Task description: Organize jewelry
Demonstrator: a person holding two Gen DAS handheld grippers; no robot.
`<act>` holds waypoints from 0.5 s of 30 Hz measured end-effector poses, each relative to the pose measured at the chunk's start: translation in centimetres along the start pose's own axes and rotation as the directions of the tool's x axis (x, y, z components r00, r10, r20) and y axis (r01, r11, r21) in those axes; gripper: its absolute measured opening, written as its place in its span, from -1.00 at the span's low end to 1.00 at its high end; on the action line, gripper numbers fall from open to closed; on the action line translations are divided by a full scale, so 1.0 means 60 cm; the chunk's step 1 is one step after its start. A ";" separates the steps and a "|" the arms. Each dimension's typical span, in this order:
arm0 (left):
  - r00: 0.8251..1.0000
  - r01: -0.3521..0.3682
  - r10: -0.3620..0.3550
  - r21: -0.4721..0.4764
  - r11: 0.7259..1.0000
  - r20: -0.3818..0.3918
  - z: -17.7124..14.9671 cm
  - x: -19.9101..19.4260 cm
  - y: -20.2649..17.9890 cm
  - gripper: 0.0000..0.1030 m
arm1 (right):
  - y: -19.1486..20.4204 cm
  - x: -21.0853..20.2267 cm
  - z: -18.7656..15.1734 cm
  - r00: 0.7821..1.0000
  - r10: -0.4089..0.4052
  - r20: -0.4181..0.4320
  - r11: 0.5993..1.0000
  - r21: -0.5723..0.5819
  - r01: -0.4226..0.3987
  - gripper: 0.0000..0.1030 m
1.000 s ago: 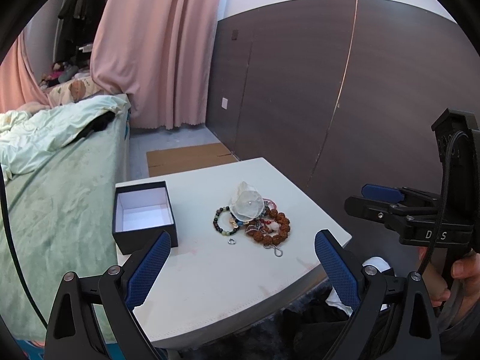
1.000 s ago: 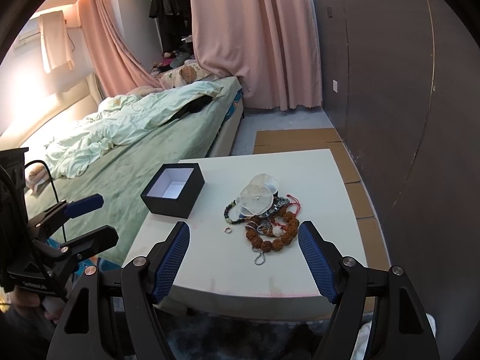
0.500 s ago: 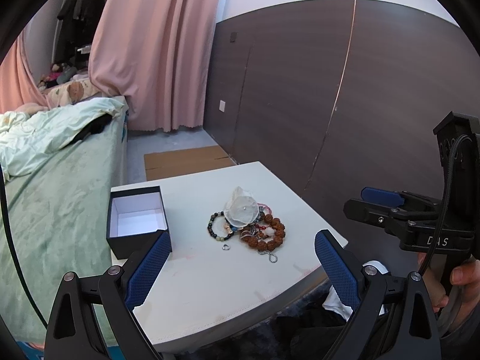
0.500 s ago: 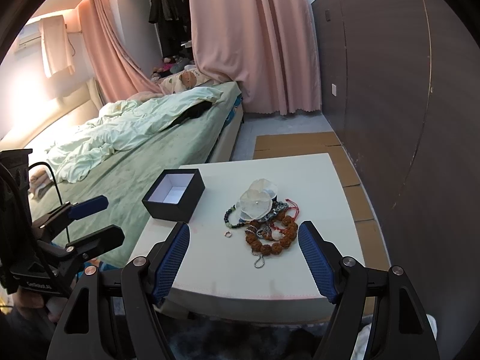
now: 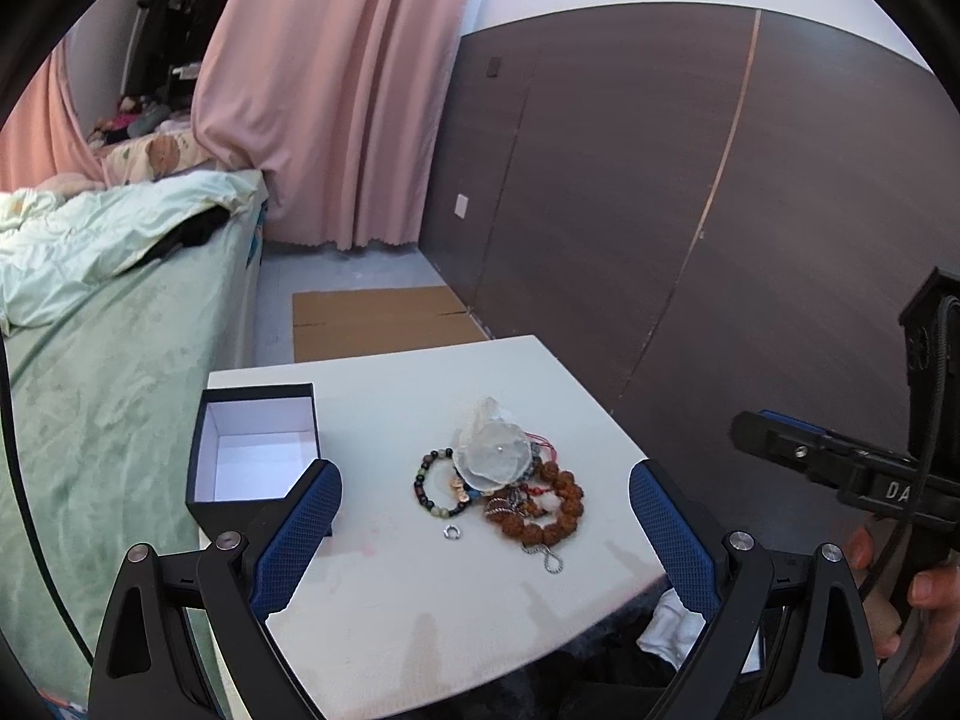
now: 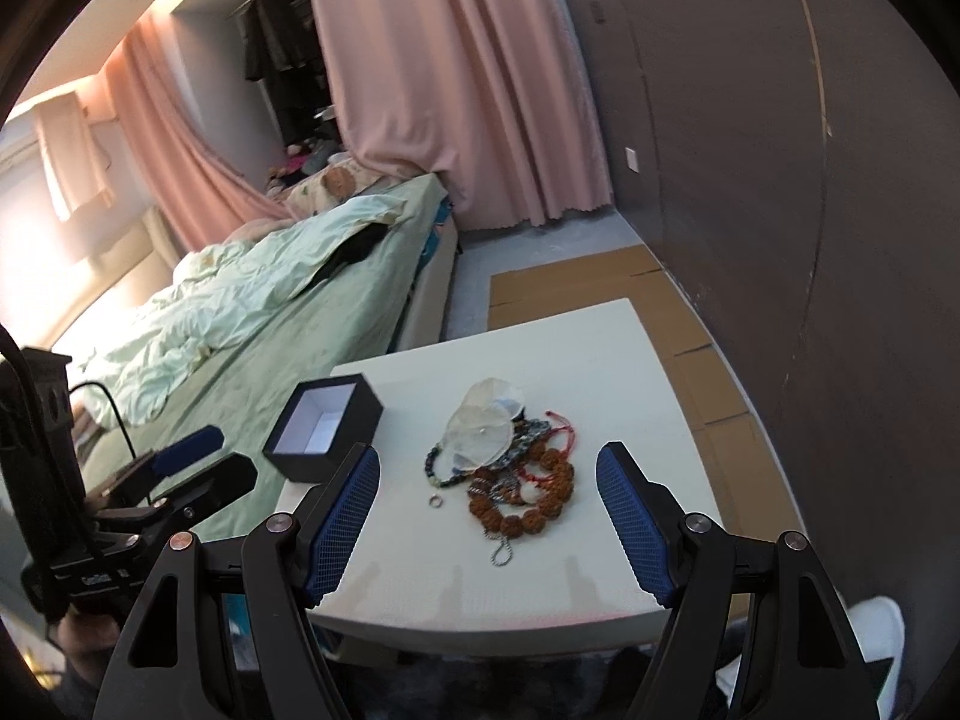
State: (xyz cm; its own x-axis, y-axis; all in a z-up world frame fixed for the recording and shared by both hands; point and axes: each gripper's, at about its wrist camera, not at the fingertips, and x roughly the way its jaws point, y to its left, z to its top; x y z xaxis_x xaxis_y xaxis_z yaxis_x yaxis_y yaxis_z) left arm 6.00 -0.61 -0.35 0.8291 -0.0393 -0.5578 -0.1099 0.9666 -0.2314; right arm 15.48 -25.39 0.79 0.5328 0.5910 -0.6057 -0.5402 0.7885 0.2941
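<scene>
**Jewelry pile and empty box before sorting begins**

The jewelry pile (image 5: pixel 507 492) lies near the middle of the white table (image 5: pixel 420 618). It comprises a brown bead bracelet (image 5: pixel 549 516), a dark bead bracelet (image 5: pixel 427 489) on the pile's left, red cord (image 6: pixel 561 426) toward the wall side, a short silver chain (image 5: pixel 549 561) trailing toward the near edge, and a translucent white pouch (image 5: pixel 493 456) resting on top of the heap. A small silver ring (image 5: pixel 451 533) sits alone, just beside the dark bracelet and apart from the rest. To the left of the pile, near the table's bed-side edge, stands an open black box (image 5: pixel 258 450) with a white lining; its interior appears empty. The left gripper (image 5: pixel 486 534) and the right gripper (image 6: pixel 487 522) both hover short of the table, jaws spread wide with nothing between the blue pads. Behind are a bed with green bedding (image 6: pixel 252 324), pink curtains (image 5: pixel 336 102) and a dark panelled wall (image 5: pixel 690 210). Judged from this layout, the task has barely started: no piece lies in the box, and the tangled items all remain to be separated and placed.
</scene>
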 end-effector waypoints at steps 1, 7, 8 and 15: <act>1.000 -0.002 0.002 -0.010 1.000 -0.006 0.004 0.011 0.004 0.88 | -0.005 0.004 0.003 1.000 -0.001 -0.002 1.000 0.011 0.001 0.46; 0.999 -0.012 0.010 -0.030 0.999 -0.050 0.013 0.064 0.024 0.73 | -0.062 0.053 0.015 0.998 -0.023 -0.052 0.989 0.147 0.030 0.46; 0.998 -0.015 0.013 -0.032 0.999 -0.066 0.015 0.075 0.027 0.67 | -0.072 0.066 0.016 0.997 -0.028 -0.071 0.984 0.175 0.040 0.46; 0.992 0.002 -0.008 -0.053 0.999 -0.122 0.023 0.144 0.032 0.53 | -0.104 0.124 0.016 0.992 0.020 -0.127 0.957 0.290 0.017 0.46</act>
State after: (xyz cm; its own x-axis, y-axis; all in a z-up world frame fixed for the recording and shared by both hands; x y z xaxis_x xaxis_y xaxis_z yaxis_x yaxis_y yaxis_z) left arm 13.71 1.24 -4.53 0.7567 -0.0777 -0.6491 -0.1377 0.9517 -0.2745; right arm 23.47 -25.73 -4.83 0.4349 0.5805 -0.6884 -0.3190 0.8142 0.4850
